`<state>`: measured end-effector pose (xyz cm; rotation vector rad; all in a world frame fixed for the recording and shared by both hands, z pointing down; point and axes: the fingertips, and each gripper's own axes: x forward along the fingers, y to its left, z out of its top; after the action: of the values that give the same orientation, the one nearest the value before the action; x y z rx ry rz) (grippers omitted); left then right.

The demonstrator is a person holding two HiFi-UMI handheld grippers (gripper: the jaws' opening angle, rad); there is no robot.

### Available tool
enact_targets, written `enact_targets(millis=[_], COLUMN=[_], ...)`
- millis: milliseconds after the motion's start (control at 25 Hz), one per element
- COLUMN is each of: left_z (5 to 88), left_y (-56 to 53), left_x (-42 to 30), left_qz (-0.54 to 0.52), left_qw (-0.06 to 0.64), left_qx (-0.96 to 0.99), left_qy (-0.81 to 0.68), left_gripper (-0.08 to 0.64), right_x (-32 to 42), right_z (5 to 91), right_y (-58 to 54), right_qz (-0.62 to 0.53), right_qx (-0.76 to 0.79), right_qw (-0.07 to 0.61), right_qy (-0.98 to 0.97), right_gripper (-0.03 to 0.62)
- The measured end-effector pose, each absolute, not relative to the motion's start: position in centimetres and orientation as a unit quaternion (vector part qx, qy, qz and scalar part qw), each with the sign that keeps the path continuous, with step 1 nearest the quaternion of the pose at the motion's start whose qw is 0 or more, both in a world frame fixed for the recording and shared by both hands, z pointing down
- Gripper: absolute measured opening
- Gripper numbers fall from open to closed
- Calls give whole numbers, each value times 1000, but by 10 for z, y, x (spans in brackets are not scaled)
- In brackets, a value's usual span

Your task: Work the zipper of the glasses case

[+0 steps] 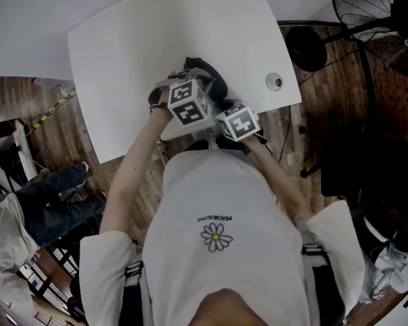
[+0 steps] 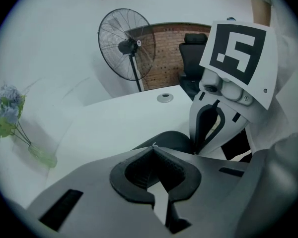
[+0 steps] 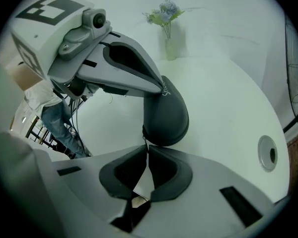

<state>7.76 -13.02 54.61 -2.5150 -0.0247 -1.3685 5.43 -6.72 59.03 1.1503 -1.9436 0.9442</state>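
Pinching both ends of the glasses case [image 3: 166, 115]: that is what the two grippers are doing at the near edge of the white table [image 1: 156, 39]. Case is dark, rounded, seen end-on from the right gripper view, its lower end on the tabletop, upper end tipped up.

Left gripper [image 2: 152, 148]: jaws closed, pads together, tips clamped on the far upper rim of the case. A small white mark sits right at the tips; cannot tell what it is. From the right gripper view this gripper comes in from upper left, marker cube on top.

Right gripper [image 3: 146, 147]: jaws closed too, pads meeting in a thin line. Tips sit at the near lower end of the case, with a thin dark zipper pull [image 3: 144, 142] running from the case into the tips. Whether the zipper is open or shut cannot be told.

Head view: both marker cubes side by side, left cube [image 1: 188, 102] just beside right cube [image 1: 238, 122], case mostly hidden under them. Wearer in white shirt with daisy print [image 1: 216, 236].

Other stuff: round grommet [image 3: 267, 153] in the table well right of the case, flower vase [image 3: 169, 41] at the far edge, standing fan [image 2: 126, 46] beyond the table, another person's jeans [image 1: 61, 202] on the wood floor at left.
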Motion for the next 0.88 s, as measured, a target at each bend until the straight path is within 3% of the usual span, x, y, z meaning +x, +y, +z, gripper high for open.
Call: enact_targets(millis=[240,440,720,880], left_z=[533,476,357,309], left_y=[-135,-166,-219,-219], left_x=[76,81,41,-8], left_qz=[-465,-388,-154,-40], left_qw=[122,114,12,-2], left_qx=[-877,-908,-922,-891], left_qy=[11,106,354,453], left_gripper=[12,12,12,12], right_x=[90,127,140,130], right_z=[563,503,392,351], right_y=[-70,-111,-174,-185], right_qz=[294,193,48,1], right_qx=[494,563,634,641], right_qw=[350,336,226,154], right_qy=[-740,-730,-738,-751], right_gripper=[12,12,9,8])
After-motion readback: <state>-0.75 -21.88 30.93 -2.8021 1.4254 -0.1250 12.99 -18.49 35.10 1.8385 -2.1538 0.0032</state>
